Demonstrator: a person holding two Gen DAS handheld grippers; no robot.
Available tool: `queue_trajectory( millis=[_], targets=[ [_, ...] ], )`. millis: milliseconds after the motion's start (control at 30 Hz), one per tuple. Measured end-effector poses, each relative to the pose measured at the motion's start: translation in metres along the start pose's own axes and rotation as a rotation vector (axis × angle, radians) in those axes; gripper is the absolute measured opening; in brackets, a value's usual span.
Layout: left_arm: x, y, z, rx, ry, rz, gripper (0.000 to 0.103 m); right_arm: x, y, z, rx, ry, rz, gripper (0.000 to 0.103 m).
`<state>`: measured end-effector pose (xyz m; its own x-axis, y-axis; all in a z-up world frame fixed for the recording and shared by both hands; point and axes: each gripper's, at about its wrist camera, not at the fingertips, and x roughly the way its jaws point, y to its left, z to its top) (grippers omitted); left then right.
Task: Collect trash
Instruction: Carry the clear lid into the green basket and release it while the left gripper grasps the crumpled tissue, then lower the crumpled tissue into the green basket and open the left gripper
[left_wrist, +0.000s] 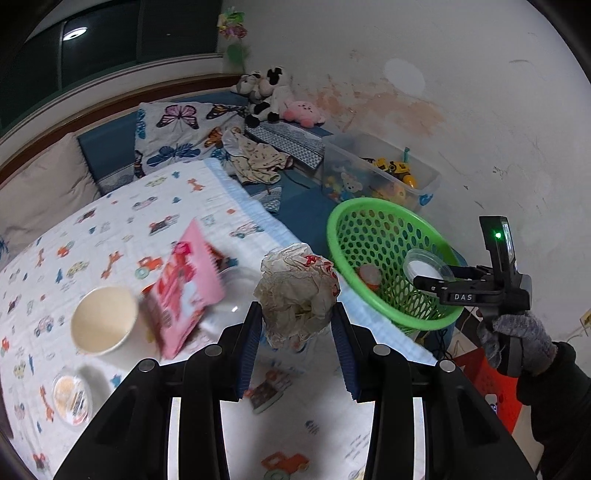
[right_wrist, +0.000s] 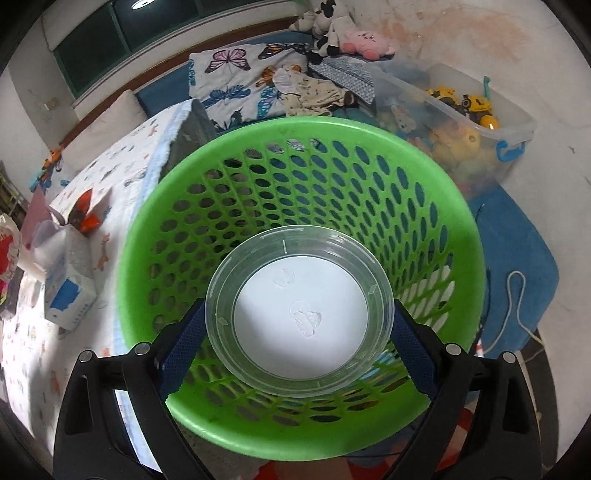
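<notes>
My left gripper (left_wrist: 297, 332) is shut on a crumpled paper wrapper (left_wrist: 297, 291) with red print, held above the patterned bed sheet (left_wrist: 110, 229). My right gripper (right_wrist: 297, 347) is shut on a clear round plastic lid (right_wrist: 299, 310), held over the mouth of the green perforated basket (right_wrist: 258, 155). From the left wrist view the right gripper (left_wrist: 436, 282) holds the lid (left_wrist: 424, 267) over the basket (left_wrist: 354, 210); an orange-and-white item (left_wrist: 370, 275) lies inside the basket.
On the sheet lie a white paper cup (left_wrist: 101, 319), a pink snack packet (left_wrist: 186, 288), a clear lidded tub (left_wrist: 72, 398) and a small card (left_wrist: 266, 391). A tissue box (right_wrist: 68, 288) stands left of the basket. A clear toy bin (left_wrist: 384, 173) sits behind.
</notes>
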<state>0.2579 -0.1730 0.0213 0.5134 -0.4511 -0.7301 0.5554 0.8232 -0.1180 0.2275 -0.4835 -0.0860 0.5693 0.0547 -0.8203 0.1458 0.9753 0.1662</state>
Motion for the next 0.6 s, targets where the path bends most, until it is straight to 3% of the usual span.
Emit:
queue_trajectory(
  millis=[300,600],
  targets=[
    [0.024,-0.033,0.024,0.053,0.006,-0.058,0.038,-0.016,-0.012,0.001,0.023,-0.061,-0.025,0.096],
    [0.059,-0.077,0.046,0.131,0.042,-0.093,0.038,-0.067,-0.027,-0.005,0.058,-0.179,-0.018,0.096]
  ],
)
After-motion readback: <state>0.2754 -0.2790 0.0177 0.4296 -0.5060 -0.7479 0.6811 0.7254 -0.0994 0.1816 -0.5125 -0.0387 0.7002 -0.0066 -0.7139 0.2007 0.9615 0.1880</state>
